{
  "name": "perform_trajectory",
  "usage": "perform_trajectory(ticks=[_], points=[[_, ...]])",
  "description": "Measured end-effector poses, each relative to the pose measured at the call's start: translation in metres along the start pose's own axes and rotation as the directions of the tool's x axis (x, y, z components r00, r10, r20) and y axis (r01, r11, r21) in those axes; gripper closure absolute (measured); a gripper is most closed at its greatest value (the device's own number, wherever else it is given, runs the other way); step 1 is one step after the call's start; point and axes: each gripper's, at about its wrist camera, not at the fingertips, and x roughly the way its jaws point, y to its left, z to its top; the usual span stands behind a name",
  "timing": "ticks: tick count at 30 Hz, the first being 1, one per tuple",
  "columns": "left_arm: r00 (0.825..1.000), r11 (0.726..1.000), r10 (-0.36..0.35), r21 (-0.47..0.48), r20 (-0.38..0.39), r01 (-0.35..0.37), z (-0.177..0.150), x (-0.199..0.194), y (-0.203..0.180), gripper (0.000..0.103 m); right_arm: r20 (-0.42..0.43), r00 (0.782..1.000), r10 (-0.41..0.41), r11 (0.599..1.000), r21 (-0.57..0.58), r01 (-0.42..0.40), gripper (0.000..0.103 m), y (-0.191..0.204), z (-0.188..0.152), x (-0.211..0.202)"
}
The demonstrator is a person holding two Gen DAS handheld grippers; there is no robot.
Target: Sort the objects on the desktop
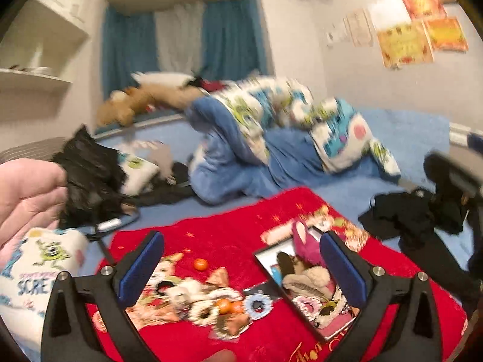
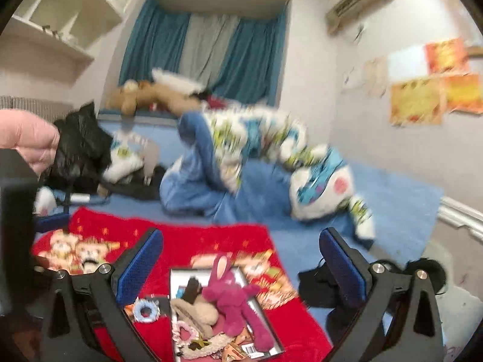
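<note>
red cartoon-print blanket [image 1: 229, 214] on the bed carries everything | shallow grey tray [image 2: 181, 274], soft toys heaped inside, magenta plush rabbit [image 2: 232, 298] on top: light, floppy, pinch its body | small orange fruits [image 1: 200, 264] and blue ring [image 1: 257, 304] lie loose (fruit likely rolls) | left claw [image 1: 241, 274] and right claw [image 2: 241, 274] both spread apart, empty

Even indoor light, heavy motion blur, fisheye bending, dark vignetted corners

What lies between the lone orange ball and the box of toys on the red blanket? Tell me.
In the left wrist view, bare red blanket separates the lone orange ball from the box; a brown triangular scrap lies just beside the ball.
</note>
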Motion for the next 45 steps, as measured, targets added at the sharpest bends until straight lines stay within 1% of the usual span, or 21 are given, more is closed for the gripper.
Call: perform_trajectory(ticks=[2, 4, 6, 9, 10, 13, 14, 16, 18, 21, 22, 25, 26, 28, 30, 32, 34, 36, 39, 42, 45], points=[[0.999, 0.999, 0.035, -0.020, 0.017, -0.034, -0.006, -0.030, 0.014, 0.000, 0.040, 0.999, -0.007, 0.999, 0.042, 0.005, 0.000, 0.007, -0.002, -0.031], [0.998, 0.998, 0.053, -0.040, 0.015, -0.052, -0.022, -0.056, 0.029, 0.000, 0.053, 0.999, 0.014, 0.996, 0.088, -0.019, 0.000, 0.010, -0.012, -0.053], [0.998, 0.997, 0.058, -0.056, -0.006, -0.058, -0.037, -0.071, 0.041, 0.000, 0.058, 0.997, 0.041, 0.991, 0.126, -0.048, 0.000, 0.015, -0.026, -0.069], [0.997, 0.995, 0.062, -0.080, -0.039, -0.065, -0.067, -0.078, 0.057, 0.000, 0.034, 0.996, 0.077, 0.985, 0.151, -0.081, 0.000, 0.023, -0.045, -0.080], [0.997, 0.994, 0.052, -0.092, -0.048, -0.057, -0.078, -0.078, 0.062, 0.000, 0.027, 0.995, 0.095, 0.983, 0.156, -0.098, 0.000, 0.026, -0.053, -0.081], [0.996, 0.993, 0.009, -0.119, -0.092, -0.020, -0.106, -0.065, 0.066, 0.000, -0.003, 0.991, 0.132, 0.980, 0.152, -0.130, 0.000, 0.039, -0.073, -0.075], [0.994, 0.993, -0.002, -0.118, -0.107, -0.011, -0.116, -0.059, 0.067, 0.000, -0.019, 0.992, 0.127, 0.983, 0.134, -0.124, 0.000, 0.047, -0.080, -0.071], [0.993, 0.994, 0.006, -0.111, -0.120, -0.019, -0.133, -0.048, 0.065, 0.000, -0.038, 0.996, 0.084, 0.993, 0.084, -0.081, 0.000, 0.062, -0.095, -0.064], [0.990, 0.992, 0.041, -0.109, -0.134, -0.056, -0.150, -0.034, 0.061, 0.000, -0.054, 0.996, 0.070, 0.996, 0.064, -0.066, 0.000, 0.072, -0.110, -0.054], [0.984, 0.991, 0.039, -0.120, -0.175, -0.060, -0.172, -0.008, 0.058, 0.000, -0.136, 0.985, 0.107, 0.993, 0.073, -0.098, 0.000, 0.084, -0.135, -0.033], [0.982, 0.992, 0.031, -0.116, -0.189, -0.053, -0.179, 0.000, 0.057, 0.000, -0.166, 0.979, 0.114, 0.992, 0.081, -0.102, 0.000, 0.086, -0.144, -0.026], [0.973, 0.995, 0.032, -0.085, -0.229, -0.053, -0.201, 0.018, 0.053, 0.000, -0.220, 0.966, 0.132, 0.987, 0.117, -0.108, 0.000, 0.084, -0.175, -0.010], [0.973, 0.995, 0.026, -0.086, -0.230, -0.047, -0.205, 0.020, 0.053, 0.000, -0.238, 0.963, 0.129, 0.988, 0.118, -0.103, 0.000, 0.084, -0.184, -0.007], [0.969, 0.995, 0.024, -0.091, -0.245, -0.047, -0.215, 0.028, 0.051, 0.000, -0.251, 0.962, 0.107, 0.989, 0.125, -0.077, 0.000, 0.081, -0.200, 0.000], [0.965, 0.995, 0.012, -0.094, -0.261, -0.038, -0.219, 0.036, 0.049, 0.000, -0.277, 0.957, 0.090, 0.990, 0.131, -0.056, 0.000, 0.080, -0.207, 0.007], [0.958, 0.995, 0.014, -0.087, -0.286, -0.040, -0.222, 0.046, 0.044, 0.000, -0.342, 0.937, 0.075, 0.989, 0.143, -0.027, 0.000, 0.078, -0.215, 0.018], [0.952, 0.997, 0.027, -0.061, -0.306, -0.048, -0.223, 0.052, 0.038, 0.000, -0.369, 0.924, 0.096, 0.985, 0.170, -0.035, 0.000, 0.075, -0.222, 0.024], [0.954, 0.998, 0.026, -0.051, -0.300, -0.043, -0.223, 0.051, 0.034, 0.000, -0.395, 0.914, 0.089, 0.987, 0.157, -0.028, 0.000, 0.076, -0.226, 0.028], [0.960, 0.997, 0.009, -0.071, -0.280, -0.031, -0.222, 0.047, 0.031, 0.000, -0.388, 0.918, 0.078, 0.991, 0.131, -0.028, 0.000, 0.081, -0.226, 0.027], [0.961, 0.996, 0.008, -0.081, -0.277, -0.031, -0.220, 0.047, 0.031, 0.000, -0.388, 0.920, 0.061, 0.996, 0.088, -0.029, 0.000, 0.088, -0.225, 0.026], [0.960, 0.995, -0.004, -0.101, -0.281, -0.026, -0.220, 0.047, 0.033, 0.000, -0.386, 0.921, 0.057, 0.997, 0.077, -0.030, 0.000, 0.087, -0.224, 0.026]])
